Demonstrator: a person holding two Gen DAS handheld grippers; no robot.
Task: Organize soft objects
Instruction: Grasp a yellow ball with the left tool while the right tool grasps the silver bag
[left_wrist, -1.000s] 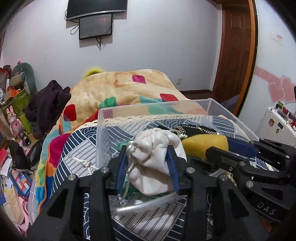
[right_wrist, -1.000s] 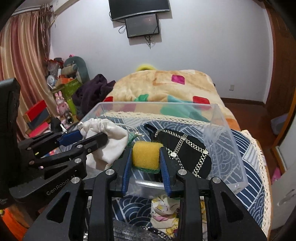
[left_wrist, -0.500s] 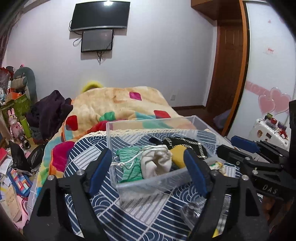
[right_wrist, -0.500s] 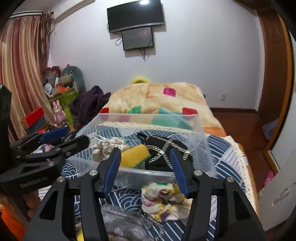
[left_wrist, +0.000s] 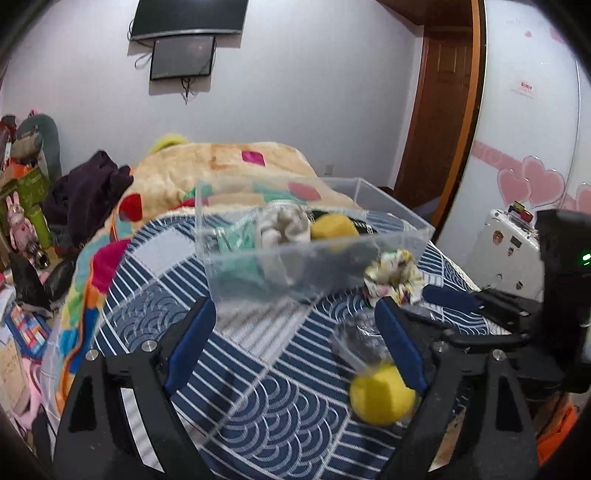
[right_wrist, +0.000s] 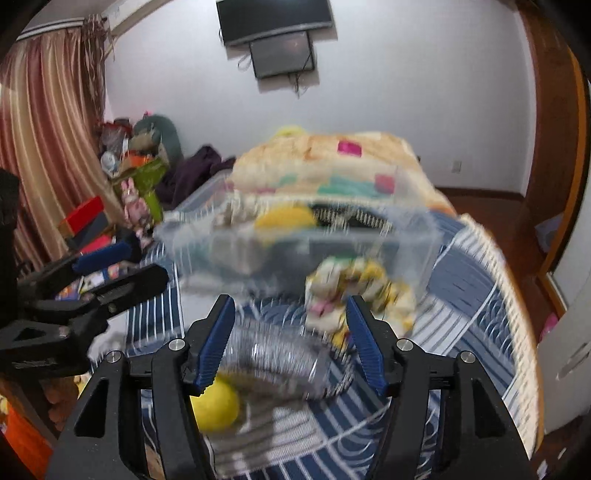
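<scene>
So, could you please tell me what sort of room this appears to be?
Most likely a bedroom: a bed with a patchwork blanket, a wall-mounted television, and a curtain beside piled toys.

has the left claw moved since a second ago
Yes. The left claw has backed out of the clear bin, away from the white pouch, and opened.

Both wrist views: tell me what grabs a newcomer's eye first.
The clear plastic bin at mid-frame on the blue patterned cloth, holding a white pouch and a yellow sponge. In front of it lie a floral cloth bundle and a yellow ball. Both grippers' blue-padded jaws stand open.
</scene>
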